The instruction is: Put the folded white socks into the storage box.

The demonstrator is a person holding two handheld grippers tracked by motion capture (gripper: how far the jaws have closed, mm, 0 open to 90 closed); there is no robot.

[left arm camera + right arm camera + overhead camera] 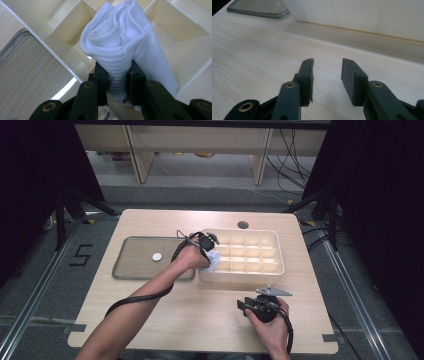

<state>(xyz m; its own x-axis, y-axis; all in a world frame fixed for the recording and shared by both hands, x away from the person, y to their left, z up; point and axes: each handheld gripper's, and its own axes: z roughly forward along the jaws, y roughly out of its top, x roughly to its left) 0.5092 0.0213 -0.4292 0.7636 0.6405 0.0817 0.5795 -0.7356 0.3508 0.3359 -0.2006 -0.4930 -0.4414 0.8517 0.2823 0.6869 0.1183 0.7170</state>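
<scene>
A folded white cloth (120, 42) is pinched between the jaws of my left gripper (117, 82), which is shut on it. The cloth hangs over the left end of a cream divided box (272, 250), above its compartments (67, 27). From above, the left gripper (209, 251) sits at the box's left wall with the white cloth (213, 261) under it. My right gripper (244, 306) rests low over the bare wooden table near the front edge, its jaws (327, 75) open with nothing between them.
A clear flat tray (131, 257) lies left of the box and holds a small white disc (157, 256). Its corner (259, 10) and the box's pale side wall (362, 17) lie ahead of the right gripper. A round hole (243, 225) is in the table behind the box.
</scene>
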